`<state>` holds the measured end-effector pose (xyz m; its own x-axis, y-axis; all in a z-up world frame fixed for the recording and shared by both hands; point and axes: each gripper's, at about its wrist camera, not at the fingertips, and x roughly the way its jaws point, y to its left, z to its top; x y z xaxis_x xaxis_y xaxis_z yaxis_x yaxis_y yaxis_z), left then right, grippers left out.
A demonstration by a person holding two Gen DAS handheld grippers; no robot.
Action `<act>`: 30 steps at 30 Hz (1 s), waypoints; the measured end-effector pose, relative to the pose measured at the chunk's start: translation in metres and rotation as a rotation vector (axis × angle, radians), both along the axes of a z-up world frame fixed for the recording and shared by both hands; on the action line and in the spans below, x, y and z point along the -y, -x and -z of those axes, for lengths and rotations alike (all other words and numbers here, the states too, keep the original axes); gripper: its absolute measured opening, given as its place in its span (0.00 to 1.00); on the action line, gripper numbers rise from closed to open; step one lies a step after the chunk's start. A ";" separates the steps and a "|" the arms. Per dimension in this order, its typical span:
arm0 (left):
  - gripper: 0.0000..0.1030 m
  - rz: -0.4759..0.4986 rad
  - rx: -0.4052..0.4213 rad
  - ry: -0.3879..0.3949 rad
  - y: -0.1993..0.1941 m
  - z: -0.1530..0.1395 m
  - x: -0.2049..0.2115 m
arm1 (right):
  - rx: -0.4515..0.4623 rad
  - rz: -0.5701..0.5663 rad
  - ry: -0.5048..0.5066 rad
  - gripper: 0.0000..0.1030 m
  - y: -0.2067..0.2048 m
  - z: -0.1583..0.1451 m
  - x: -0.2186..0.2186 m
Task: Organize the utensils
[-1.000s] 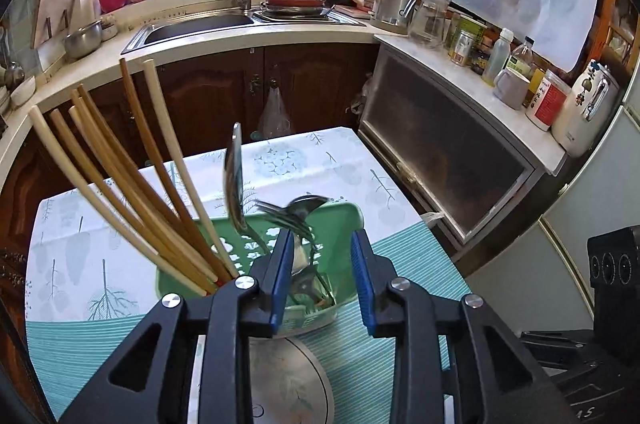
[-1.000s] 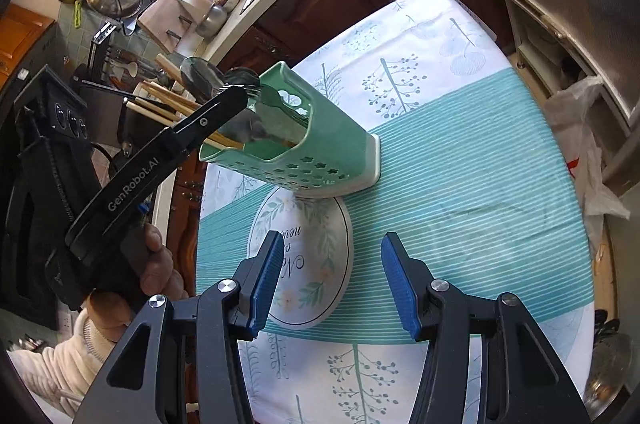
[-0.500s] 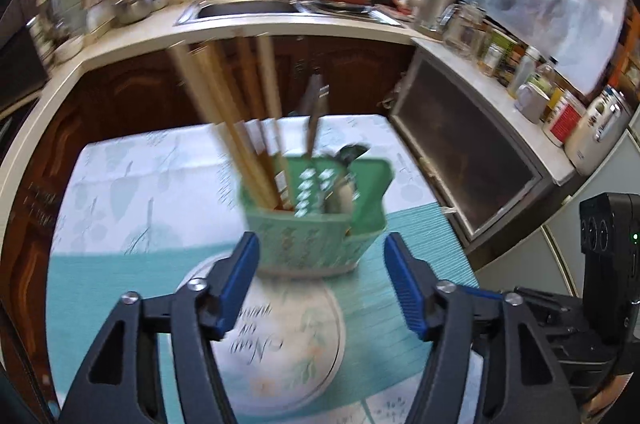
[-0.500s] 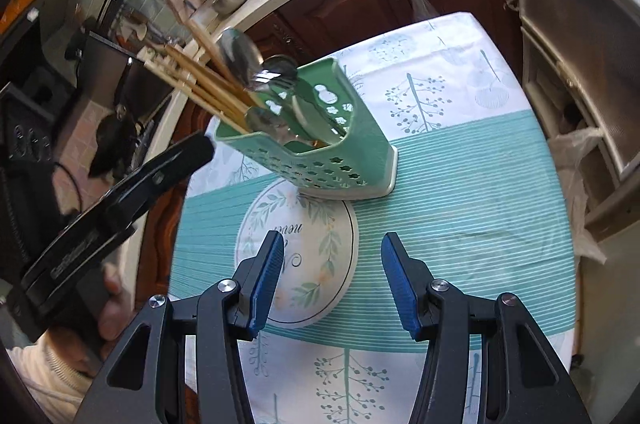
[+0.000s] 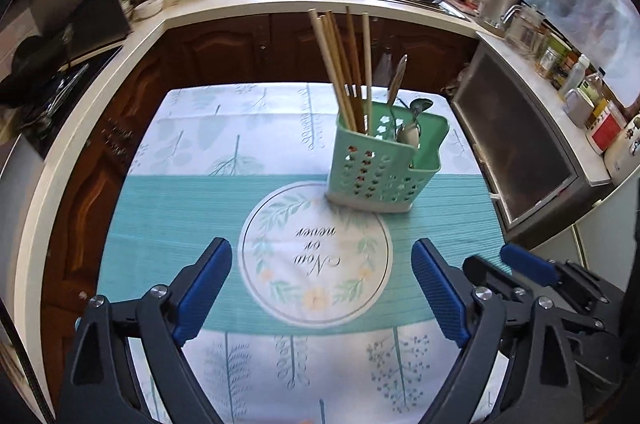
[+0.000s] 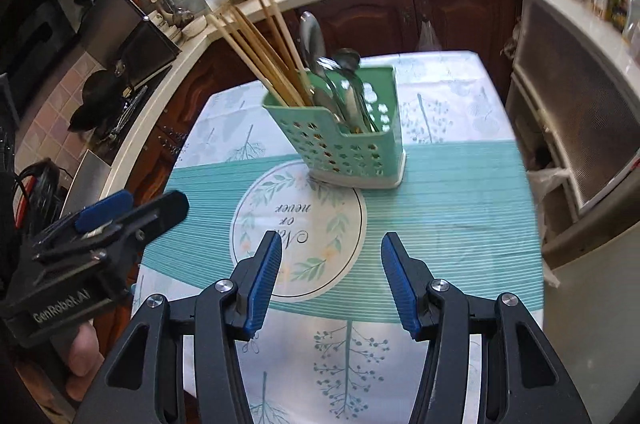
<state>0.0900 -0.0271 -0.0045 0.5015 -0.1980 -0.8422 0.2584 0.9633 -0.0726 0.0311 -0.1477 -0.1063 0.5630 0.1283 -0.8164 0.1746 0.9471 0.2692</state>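
Left gripper (image 5: 320, 288) with jaws just spread wide and nothing between them, right gripper (image 6: 328, 280) also apart and empty, green utensil basket (image 5: 380, 171) upright on the tablecloth (image 5: 200, 216) beyond, chopsticks (image 5: 344, 63) in its left compartment, spoons (image 5: 412, 119) in its right.

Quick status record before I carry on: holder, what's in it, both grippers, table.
holder: green perforated utensil holder, upright on the tablecloth, base overlapping the rim of the round printed motif
chopsticks: wooden chopsticks stand in its left compartment in the left wrist view
metal cutlery: spoons and forks in the other compartment
left gripper: jaws have just been opening, now wide, nothing between them
right gripper: open, empty
loose utensils on table: none visible
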 end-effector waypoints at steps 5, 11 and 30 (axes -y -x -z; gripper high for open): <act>0.98 -0.040 0.034 -0.038 0.010 -0.015 -0.010 | 0.056 0.030 0.074 0.58 0.016 -0.031 -0.012; 0.99 -0.057 0.052 -0.051 0.020 -0.031 -0.019 | 0.084 0.054 0.103 0.60 0.031 -0.060 -0.019; 0.99 -0.049 0.114 -0.046 0.028 -0.061 -0.032 | 0.150 0.120 0.208 0.63 0.085 -0.135 -0.040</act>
<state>0.0621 0.0046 0.0567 0.6027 -0.1337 -0.7867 0.2149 0.9766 -0.0014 -0.0534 -0.1074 0.0289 0.6805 -0.1087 -0.7247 0.2621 0.9596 0.1022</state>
